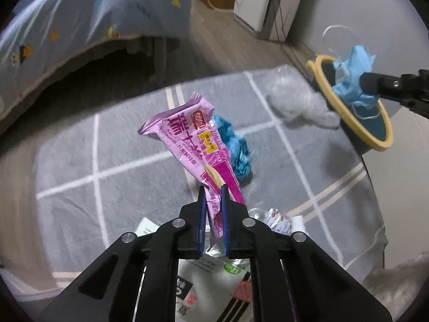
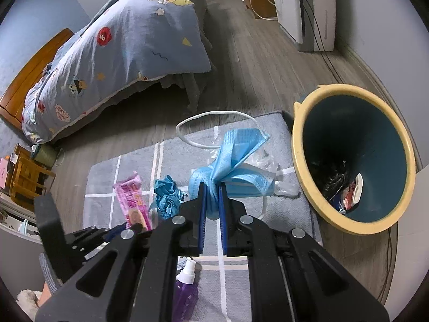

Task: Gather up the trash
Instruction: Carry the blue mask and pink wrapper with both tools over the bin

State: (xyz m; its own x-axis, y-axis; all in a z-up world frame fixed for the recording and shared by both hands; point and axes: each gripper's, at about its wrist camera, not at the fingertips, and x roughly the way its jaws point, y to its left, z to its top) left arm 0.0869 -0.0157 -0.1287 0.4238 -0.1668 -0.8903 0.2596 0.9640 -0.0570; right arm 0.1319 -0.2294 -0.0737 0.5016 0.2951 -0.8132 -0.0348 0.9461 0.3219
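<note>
1. Left gripper [image 1: 213, 187] is clamping the pink snack wrapper [image 1: 193, 139] by its lower end, lifting it clear of the grey rug [image 1: 80, 147] for transport.
2. Right gripper [image 2: 212, 187] is pinching the bunched blue face mask [image 2: 236, 161], carrying it beside the bin [image 2: 297, 145] at the rug's far right corner, presumably for dropping in.
3. Crumpled blue paper [image 2: 167, 196] is lying mid-rug, uncollected.
</note>
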